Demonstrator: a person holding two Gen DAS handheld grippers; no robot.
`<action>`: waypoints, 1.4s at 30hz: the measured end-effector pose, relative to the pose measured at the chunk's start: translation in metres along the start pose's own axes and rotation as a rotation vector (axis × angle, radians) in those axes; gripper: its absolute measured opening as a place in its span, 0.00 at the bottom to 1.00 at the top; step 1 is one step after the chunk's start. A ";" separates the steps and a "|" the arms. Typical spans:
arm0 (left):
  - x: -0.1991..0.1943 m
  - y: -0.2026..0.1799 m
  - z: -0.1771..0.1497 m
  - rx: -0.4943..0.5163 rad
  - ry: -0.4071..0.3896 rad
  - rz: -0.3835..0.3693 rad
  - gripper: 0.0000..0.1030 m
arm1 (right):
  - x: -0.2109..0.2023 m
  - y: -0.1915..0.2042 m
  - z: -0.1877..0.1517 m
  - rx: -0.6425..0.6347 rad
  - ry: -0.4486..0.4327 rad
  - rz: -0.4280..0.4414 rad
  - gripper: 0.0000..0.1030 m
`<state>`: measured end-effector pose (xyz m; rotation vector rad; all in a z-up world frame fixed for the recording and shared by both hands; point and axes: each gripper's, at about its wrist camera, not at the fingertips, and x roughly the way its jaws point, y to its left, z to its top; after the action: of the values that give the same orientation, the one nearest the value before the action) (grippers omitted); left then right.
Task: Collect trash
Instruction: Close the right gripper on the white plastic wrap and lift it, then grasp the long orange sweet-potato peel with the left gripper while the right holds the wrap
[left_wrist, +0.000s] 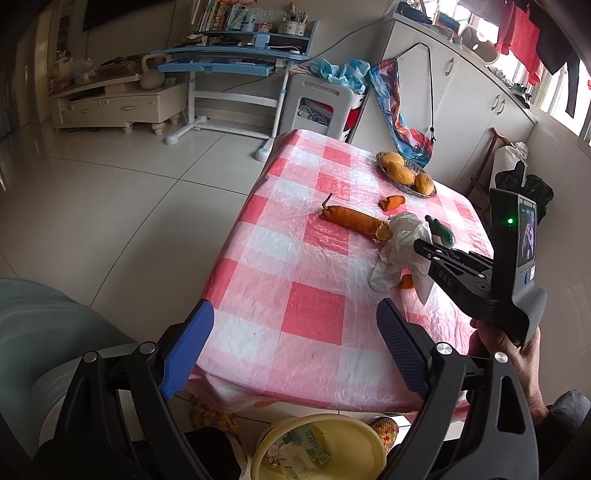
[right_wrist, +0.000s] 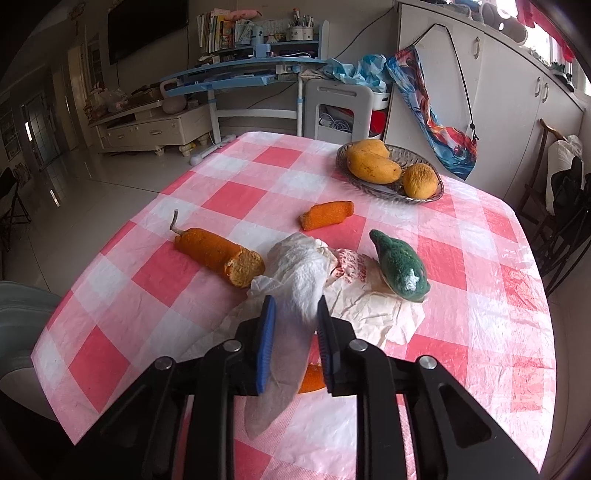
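White crumpled paper (right_wrist: 299, 273) is what the moment hangs on: a wad of tissue pinched between the blue pads of the right tongs (right_wrist: 293, 314), its long axis running straight out along the fingers toward the middle of the checked table (right_wrist: 480, 332), the far end trailing onto a flat printed wrapper (right_wrist: 354, 291) that lies on the cloth. Taking the wad as the mark and going left to right: well off to its left, over the near edge of the table, the left tongs (left_wrist: 295, 347) hang with their jaws spread wide and nothing between them, so the right hand (left_wrist: 517, 350) is plainly the nearer one and already has the grip. Just left of the wad lies a long orange gourd-like piece (right_wrist: 218, 254) with a broken end touching the paper's edge; beyond the wad sits a shorter orange piece (right_wrist: 327, 215); a small orange scrap (right_wrist: 312, 378) shows under the right tongs. Just right of the wad, a green fuzzy thing (right_wrist: 400, 266) rests on the wrapper. Farther back and right stands a glass dish (right_wrist: 424, 197) holding three yellow-orange fruits (right_wrist: 373, 168). On the floor below the near table edge, under the left tongs, is a yellow bin (left_wrist: 325, 446) with printed packets already inside; I'd judge the wad has to travel back and down toward it.
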<state>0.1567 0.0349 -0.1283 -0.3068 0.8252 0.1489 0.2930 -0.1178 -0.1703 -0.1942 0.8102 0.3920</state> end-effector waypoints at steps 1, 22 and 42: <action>0.000 0.000 0.000 0.000 0.001 0.000 0.84 | -0.003 0.001 0.000 -0.009 -0.011 -0.005 0.07; -0.003 -0.009 -0.007 0.023 0.006 -0.021 0.84 | 0.005 0.004 0.016 -0.048 -0.006 -0.013 0.31; 0.034 -0.069 0.060 0.556 -0.057 -0.092 0.83 | -0.114 -0.076 -0.015 0.297 -0.205 0.262 0.02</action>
<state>0.2384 -0.0107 -0.1008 0.1827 0.7618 -0.1587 0.2431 -0.2217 -0.0948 0.2289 0.6829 0.5224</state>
